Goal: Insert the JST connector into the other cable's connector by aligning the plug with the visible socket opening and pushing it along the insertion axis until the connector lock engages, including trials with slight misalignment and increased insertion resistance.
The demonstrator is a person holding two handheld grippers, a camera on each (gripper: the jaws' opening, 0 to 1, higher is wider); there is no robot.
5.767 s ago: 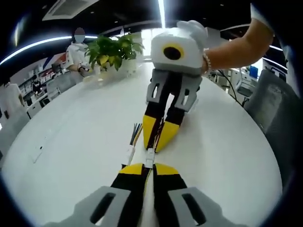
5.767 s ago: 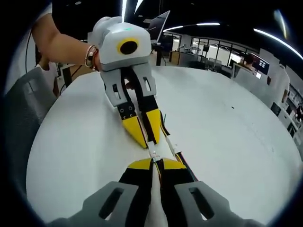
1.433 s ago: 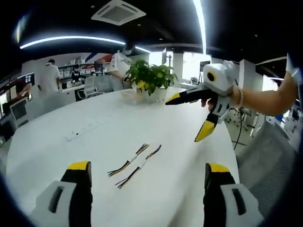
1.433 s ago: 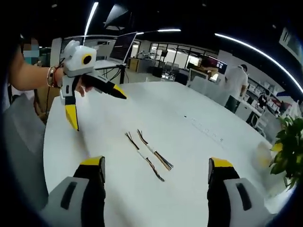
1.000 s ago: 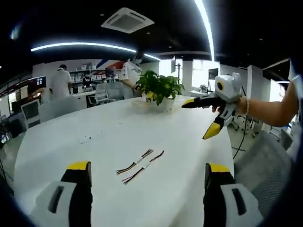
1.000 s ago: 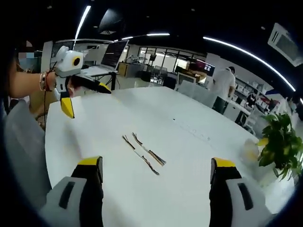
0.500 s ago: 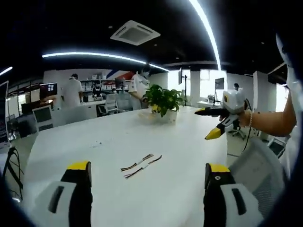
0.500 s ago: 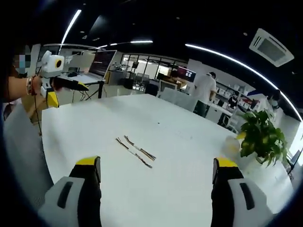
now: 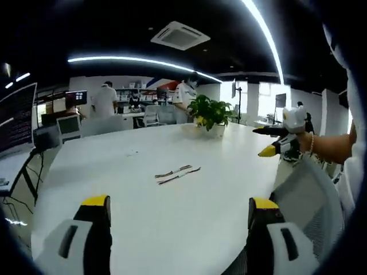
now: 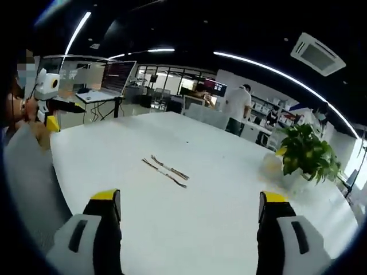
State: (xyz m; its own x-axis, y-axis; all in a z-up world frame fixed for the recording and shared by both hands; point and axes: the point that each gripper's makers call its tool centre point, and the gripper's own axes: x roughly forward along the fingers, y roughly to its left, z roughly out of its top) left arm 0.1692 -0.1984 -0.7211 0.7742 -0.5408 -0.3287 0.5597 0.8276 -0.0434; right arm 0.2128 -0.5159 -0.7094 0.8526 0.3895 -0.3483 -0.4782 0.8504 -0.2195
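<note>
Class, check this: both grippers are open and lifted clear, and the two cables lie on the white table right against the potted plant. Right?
Not quite. The cables lie out in the middle of the table, well apart from the plant, as the right gripper view shows. Both grippers are indeed open.

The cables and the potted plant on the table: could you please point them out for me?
cables [image 9: 178, 172]: left gripper view, middle of the pair lying on the white table.
potted plant [image 10: 305, 150]: right gripper view, on its green leaves.
</note>
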